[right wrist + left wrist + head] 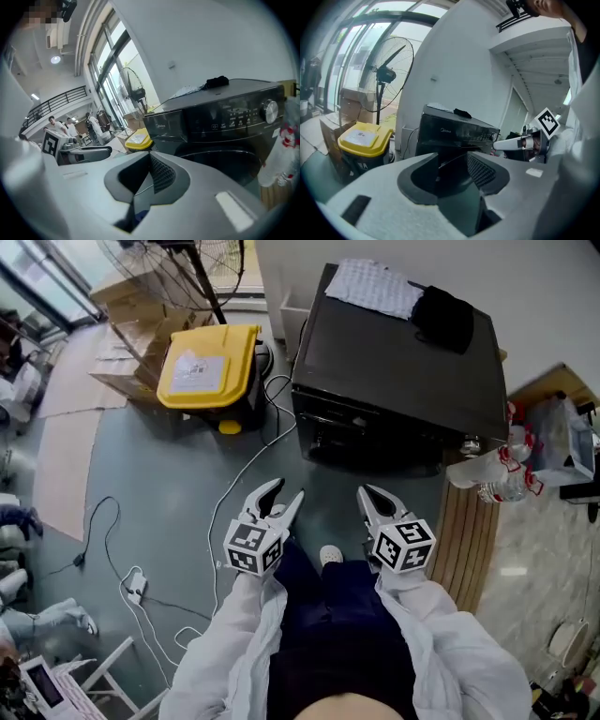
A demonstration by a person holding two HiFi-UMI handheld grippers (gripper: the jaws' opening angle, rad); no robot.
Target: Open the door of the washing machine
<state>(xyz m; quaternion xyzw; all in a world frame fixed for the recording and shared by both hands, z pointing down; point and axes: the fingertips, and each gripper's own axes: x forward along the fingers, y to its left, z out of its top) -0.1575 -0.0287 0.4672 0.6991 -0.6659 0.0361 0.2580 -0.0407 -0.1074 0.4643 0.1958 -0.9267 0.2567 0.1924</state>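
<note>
**2 grippers empty, door not yet touched**

2 tools hang low in front of the washing machine (403, 371), neither touching it. L gripper (284, 493): jaws part-open, a wedge of gap btwn the pads, nothing in it. R gripper (368, 495): jaws almost together, just a thin slit, nothing held. Machine is a black front-loader on the floor by the wall, straight ahead. Its round door (222, 161) sits on the front face below the control strip w/ the knob (268, 111), and looks closed.

Handling, my read: door is rigid and hinged, prob held by a latch, so it wants a firm pull, not a squeeze. Surface is glossy, so pads may slip on the flat. Better to hook 1 jaw behind the rim or a pull recess. Can't make out which side that recess is on. Machine looks heavy enough not to shift.

Room: plastic bottles (492, 474) and a slatted wood panel (473, 531) sit just beside the machine's R front corner, so it's tight there. Yellow-lidded bin (208, 367) stands to the L, apart from the machine. Cables (239, 474) trail over the floor near the L front corner. Door would swing out toward the person's legs and shoe (330, 556), so a step back may be needed. Cloth (375, 287) and a dark item (442, 317) lie on top, out of the way.
</note>
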